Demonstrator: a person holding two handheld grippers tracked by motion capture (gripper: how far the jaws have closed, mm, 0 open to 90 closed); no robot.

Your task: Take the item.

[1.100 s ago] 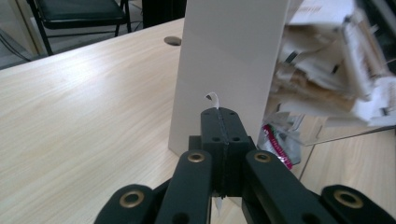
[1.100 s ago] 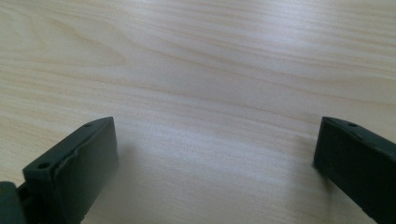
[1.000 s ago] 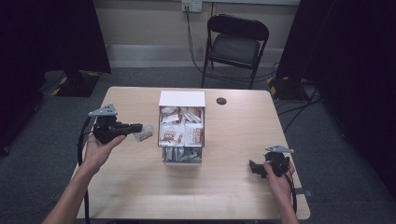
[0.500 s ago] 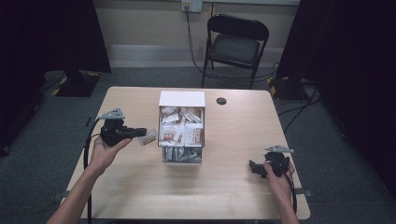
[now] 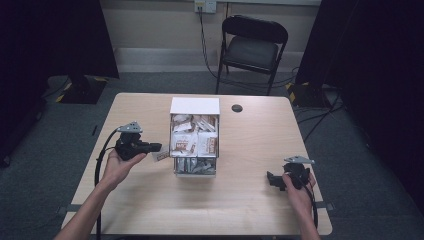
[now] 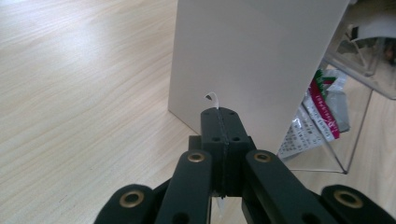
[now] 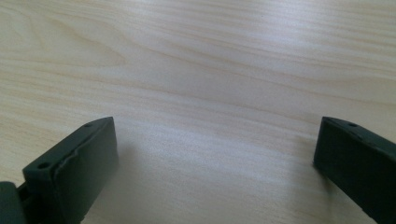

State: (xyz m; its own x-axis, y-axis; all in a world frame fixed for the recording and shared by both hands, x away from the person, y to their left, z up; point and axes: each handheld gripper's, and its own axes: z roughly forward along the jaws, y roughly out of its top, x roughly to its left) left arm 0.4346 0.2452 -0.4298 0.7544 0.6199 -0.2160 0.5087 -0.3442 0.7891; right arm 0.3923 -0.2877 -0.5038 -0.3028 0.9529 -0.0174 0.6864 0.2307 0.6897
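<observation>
Your left claw [image 5: 156,148] is lower than a second ago: in the earlier high views it hangs higher with the small packet out front, and now it sits down close to the counter [image 5: 250,210], just left of the clear organizer box [image 5: 195,150]. The packet [image 5: 161,155] comes down with it and now lies at or just above the wood, right beside the box's left wall; touching the surface or not, you can't tell from above.

In the left gripper view the jaws are clenched together, with a thin white sliver of packet [image 6: 212,97] poking out past the tips, so you're grasping it by an edge. The white side panel [image 6: 252,56] of the box stands straight ahead, and more sachets [image 6: 317,112] show in the clear part to the right.

Your right claw [image 5: 274,181] has not shifted; it rests near the counter's right front corner, well apart from the box. In the right gripper view its jaws stand wide apart over bare wood, released, nothing between them.

Meaning: looks like you've pulled one packet from the box and are setting it down beside it. Probably near the release point; a thin edge grip may let it cling or flip when you let go.
</observation>
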